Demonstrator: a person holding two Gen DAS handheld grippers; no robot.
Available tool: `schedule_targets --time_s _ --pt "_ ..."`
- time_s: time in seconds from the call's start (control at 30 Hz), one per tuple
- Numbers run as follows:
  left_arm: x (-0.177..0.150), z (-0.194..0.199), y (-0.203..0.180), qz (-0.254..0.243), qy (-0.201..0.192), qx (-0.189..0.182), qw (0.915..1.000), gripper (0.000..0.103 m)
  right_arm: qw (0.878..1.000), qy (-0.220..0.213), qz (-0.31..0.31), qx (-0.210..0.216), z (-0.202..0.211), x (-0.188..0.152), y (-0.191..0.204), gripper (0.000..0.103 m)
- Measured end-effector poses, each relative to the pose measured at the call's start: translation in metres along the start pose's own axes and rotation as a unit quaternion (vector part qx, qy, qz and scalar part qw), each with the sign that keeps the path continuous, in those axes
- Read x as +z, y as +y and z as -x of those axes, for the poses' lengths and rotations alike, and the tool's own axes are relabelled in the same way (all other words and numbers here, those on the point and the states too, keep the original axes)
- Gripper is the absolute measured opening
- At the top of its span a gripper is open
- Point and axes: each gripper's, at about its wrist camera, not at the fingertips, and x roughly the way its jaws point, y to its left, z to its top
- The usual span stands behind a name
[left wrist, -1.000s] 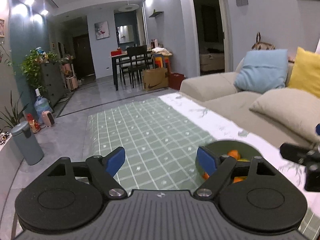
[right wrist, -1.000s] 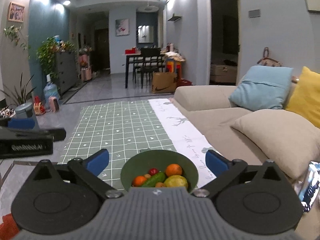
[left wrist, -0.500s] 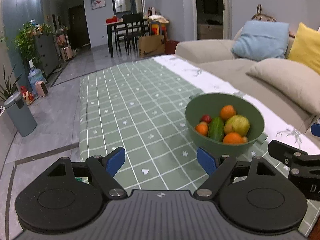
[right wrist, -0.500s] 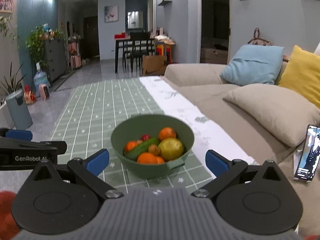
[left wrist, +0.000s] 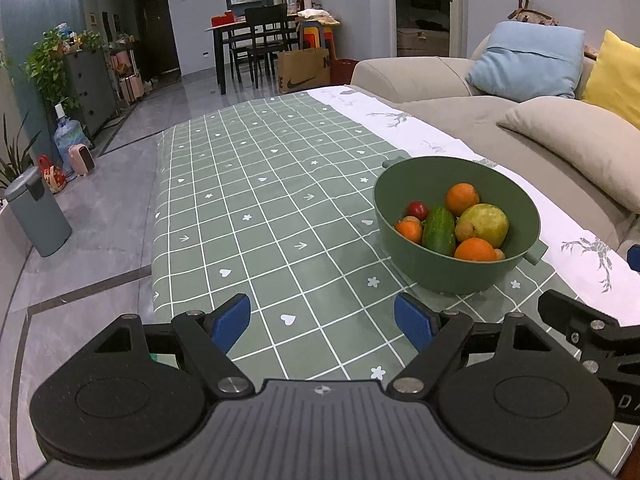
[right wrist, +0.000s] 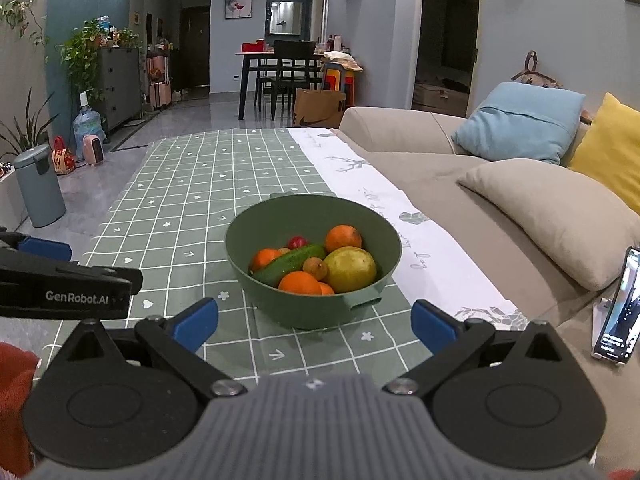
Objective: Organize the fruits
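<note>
A green bowl [left wrist: 400,216] [right wrist: 248,256] stands on the green checked tablecloth [left wrist: 260,208] [right wrist: 188,200]. It holds oranges [left wrist: 462,199] [right wrist: 300,283], a cucumber [left wrist: 439,230] [right wrist: 286,265], a yellow-green fruit [left wrist: 486,222] [right wrist: 350,269], a small red fruit [left wrist: 417,210] [right wrist: 296,242] and small brownish ones. My left gripper [left wrist: 322,320] is open and empty, low over the cloth, to the left of and nearer than the bowl. My right gripper [right wrist: 315,322] is open and empty, just in front of the bowl.
A beige sofa [left wrist: 448,112] with blue [left wrist: 528,60], yellow and beige cushions runs along the table's right side. A phone [right wrist: 618,304] leans on the sofa at the right. A grey bin [left wrist: 36,212] stands on the floor at the left. A dining table and chairs are far behind.
Both grippers have tilted down and risen, so the bowl and its fruit now show fully above the fingers. Both stay open and empty.
</note>
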Motion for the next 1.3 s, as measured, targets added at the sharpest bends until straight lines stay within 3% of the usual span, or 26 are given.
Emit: schedule_targets --time_s 1.3 --pt "0.0003 0.0062 0.0011 0.005 0.000 -0.001 1.0000 0.096 1.000 -0.012 -0.009 -0.001 0.0076 -0.0002 -0.0019 0.098"
